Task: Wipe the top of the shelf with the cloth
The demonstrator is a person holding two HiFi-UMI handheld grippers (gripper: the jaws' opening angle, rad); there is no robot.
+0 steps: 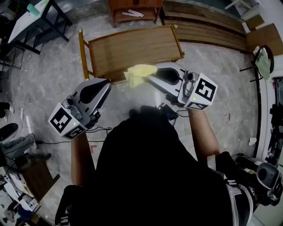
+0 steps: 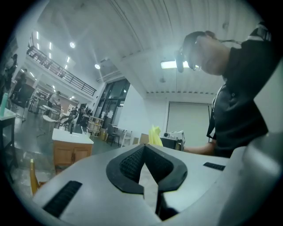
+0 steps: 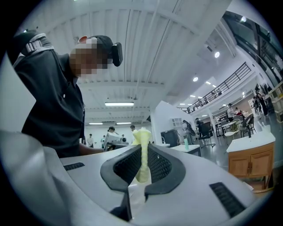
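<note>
The wooden shelf [image 1: 132, 48] stands on the floor ahead of me, its flat top facing up. A yellow cloth [image 1: 140, 73] hangs bunched over the shelf's near edge, and my right gripper [image 1: 149, 77] is shut on it. In the right gripper view the cloth [image 3: 142, 150] stands as a thin strip pinched between the dark pads [image 3: 161, 165]. My left gripper [image 1: 106, 84] is held to the left of the shelf's near corner, its jaws together with nothing between them. The left gripper [image 2: 145, 154] points upward into the hall, and the cloth [image 2: 154, 136] shows beyond its tips.
A wooden cabinet [image 1: 135, 11] and stacked planks [image 1: 208, 22] lie beyond the shelf. A black-legged table [image 1: 40, 17] is at the far left. Cables [image 1: 101, 129] and a low wooden box [image 1: 37, 176] lie on the floor near my left side.
</note>
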